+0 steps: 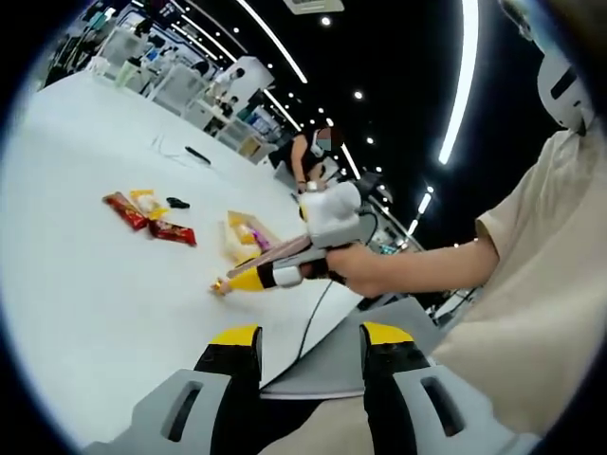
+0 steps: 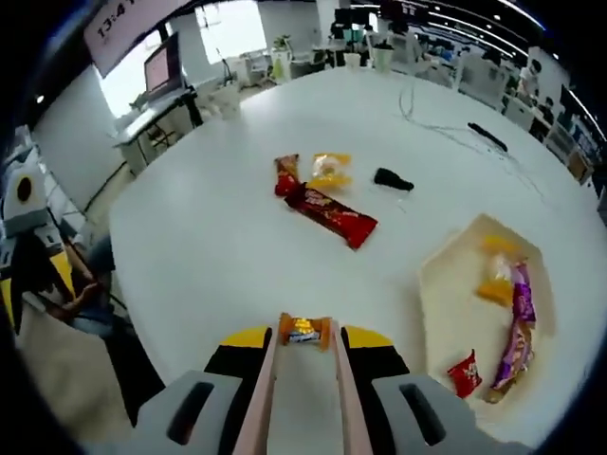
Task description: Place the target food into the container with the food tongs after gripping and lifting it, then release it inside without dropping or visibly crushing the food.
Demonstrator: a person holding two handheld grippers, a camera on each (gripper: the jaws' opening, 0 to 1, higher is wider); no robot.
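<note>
My right gripper [image 2: 305, 337] is shut on a pair of pink food tongs [image 2: 267, 379]. The tong tips pinch a small orange-wrapped candy [image 2: 304, 330] just above the white table. A beige hexagonal tray [image 2: 453, 301] holding several wrapped snacks lies to the right of it. In the left gripper view a hand holds the right gripper [image 1: 261, 277], with the candy [image 1: 223, 284] at the tong tips near the tray [image 1: 239, 220]. My left gripper [image 1: 311, 334] stands open with nothing in it, over the table's edge.
A long red snack bar [image 2: 332, 213], a yellow packet [image 2: 330, 169], a small red packet [image 2: 286, 175] and a black object [image 2: 393, 179] lie mid-table. Cables [image 2: 484, 133] run across the far side. A person [image 1: 313, 156] bends over beyond the table.
</note>
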